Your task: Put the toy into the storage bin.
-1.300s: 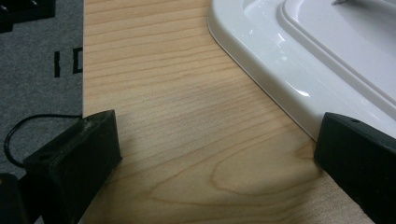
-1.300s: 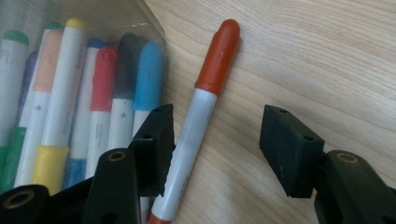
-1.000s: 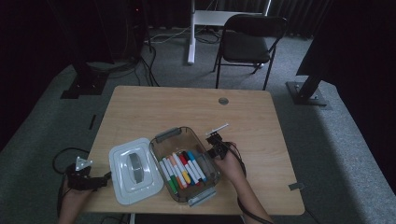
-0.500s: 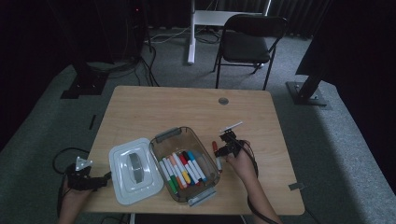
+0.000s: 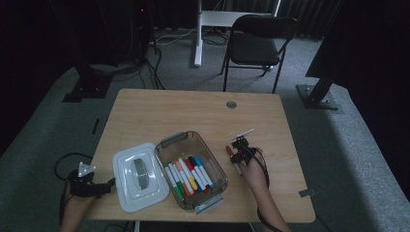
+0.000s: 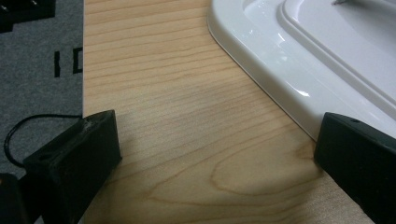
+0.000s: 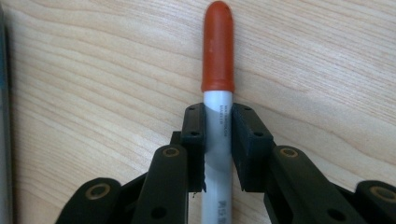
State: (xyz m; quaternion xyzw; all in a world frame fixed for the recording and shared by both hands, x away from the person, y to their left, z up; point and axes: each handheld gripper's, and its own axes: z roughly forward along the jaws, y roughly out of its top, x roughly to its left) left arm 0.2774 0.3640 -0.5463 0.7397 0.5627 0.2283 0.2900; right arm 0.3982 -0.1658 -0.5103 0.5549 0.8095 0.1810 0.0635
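Observation:
A white marker with a red cap (image 7: pixel 218 56) lies on the wooden table just right of the clear box (image 5: pixel 216 166), which holds several coloured markers (image 5: pixel 188 176). My right gripper (image 7: pixel 218 135) has just been closing and now clamps the marker's white barrel between its pads; in the high view the right gripper (image 5: pixel 241 153) sits beside the red-capped marker (image 5: pixel 228 151). My left gripper (image 6: pixel 219 135) rests open at the table's left front edge, its jaws wide apart over bare wood, with the white lid (image 6: pixel 299 51) just beyond the right jaw. From above, the left gripper (image 5: pixel 109 185) lies left of the lid (image 5: pixel 137 175).
The lid lies flat against the box's left side. A round cable hole (image 5: pixel 231 104) is near the table's far edge. A black chair (image 5: pixel 256 46) and a white desk leg (image 5: pixel 198 34) stand behind the table. A cable (image 6: pixel 28 126) loops on the grey floor at left.
My right gripper moved right, away from the box's edge, and its jaws closed on the red-capped marker on the table. The left gripper stayed still.

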